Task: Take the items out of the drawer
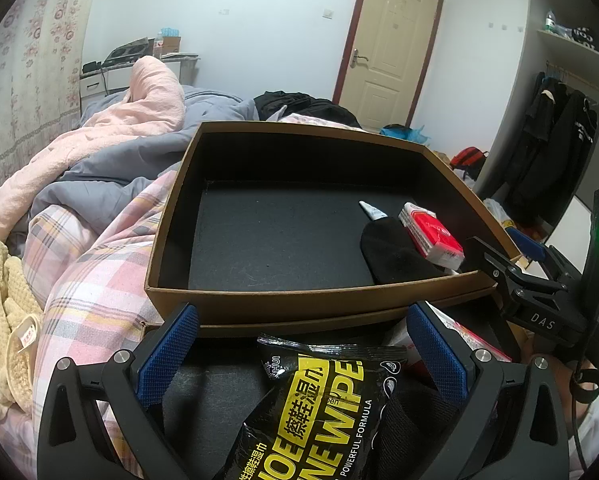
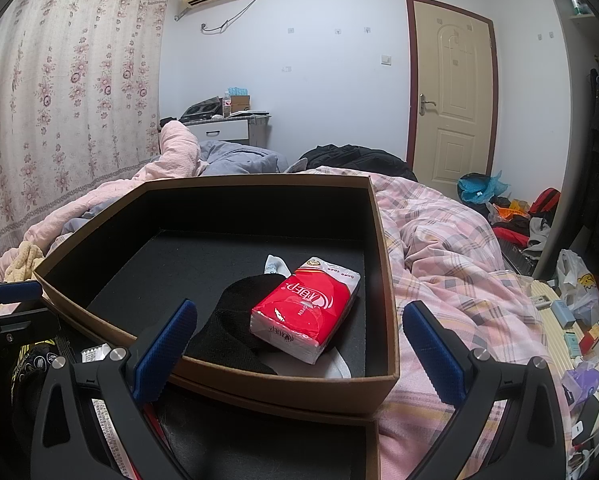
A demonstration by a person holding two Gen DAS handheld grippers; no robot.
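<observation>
Over the drawer (image 2: 383, 264) — both grippers' jaws wide apart, empty — left gripper (image 1: 302, 344), right gripper (image 2: 299, 340).

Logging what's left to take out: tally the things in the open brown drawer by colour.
Red: 1, tissue pack
Black: 1, cloth item
White: 1, small tube or packet, partly hidden
Total: 3 in the drawer

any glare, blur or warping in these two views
Left wrist: sharp, heavy fisheye bowing of the drawer rim, dark vignette corners, a green LED flare at the right edge. Right wrist: the same bowing, even soft room light, mild sheen on the red tissue pack.
</observation>
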